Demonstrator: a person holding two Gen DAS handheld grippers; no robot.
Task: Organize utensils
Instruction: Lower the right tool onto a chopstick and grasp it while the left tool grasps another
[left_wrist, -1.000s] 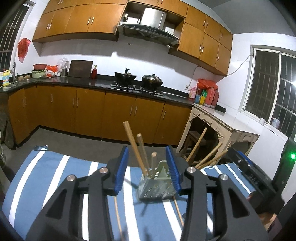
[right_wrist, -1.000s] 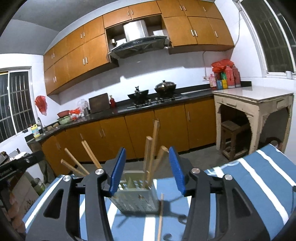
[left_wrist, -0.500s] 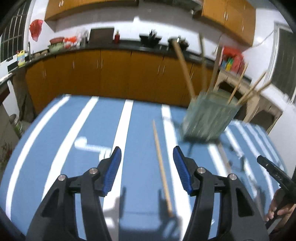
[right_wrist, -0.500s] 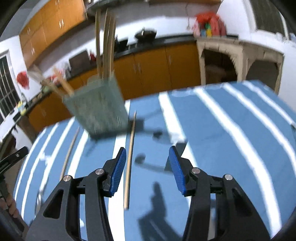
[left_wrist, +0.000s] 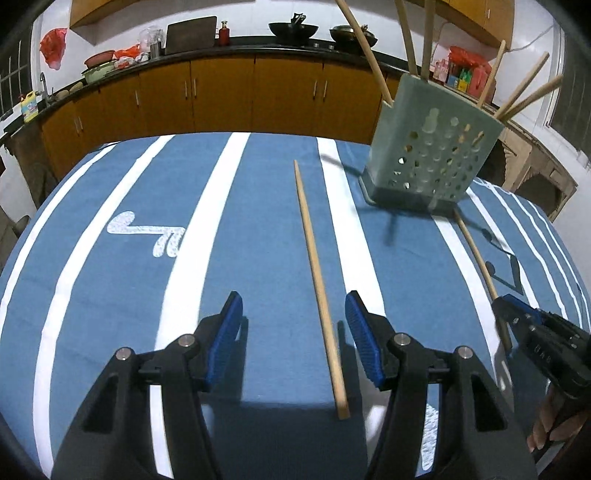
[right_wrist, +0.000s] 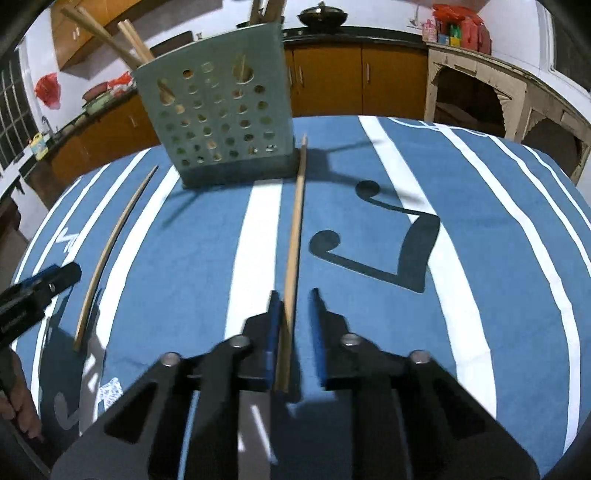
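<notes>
- Left gripper (left_wrist: 293, 328): fingers (left_wrist: 227, 332) spread wide, low over the bench, gripping nothing.
- One chopstick (left_wrist: 317, 273) lies flat on the striped blue cloth (left_wrist: 258, 206) between those fingers, nearer the right-hand pad. Its near end sits by the finger bases and it runs away toward the holder.
- Right gripper (right_wrist: 293, 325): fingers (right_wrist: 273, 325) narrowed around a second chopstick (right_wrist: 293, 236). The left-hand pad is against the stick. A slim gap shows at the other pad, so the grip is not closed. This part of the right wrist view is blurred.
- That second chopstick runs straight ahead over the cloth. Its far tip lies just beside the base corner of the holder; whether it touches cannot be told.
- From the right wrist view the first chopstick (right_wrist: 110, 251) appears at left, with the left gripper's tip (right_wrist: 48, 277) near it.
- From the left wrist view the right gripper (left_wrist: 535, 332) appears at the right edge, over the second chopstick (left_wrist: 476, 254).
- Utensil holder (left_wrist: 432, 155): pale green, perforated, standing upright on the cloth beyond both grippers. Several chopsticks (left_wrist: 364, 44) stand in it, leaning outward to both sides.
- Background: orange kitchen cabinets (left_wrist: 221, 92) under a dark worktop carrying pans (left_wrist: 293, 27).
</notes>
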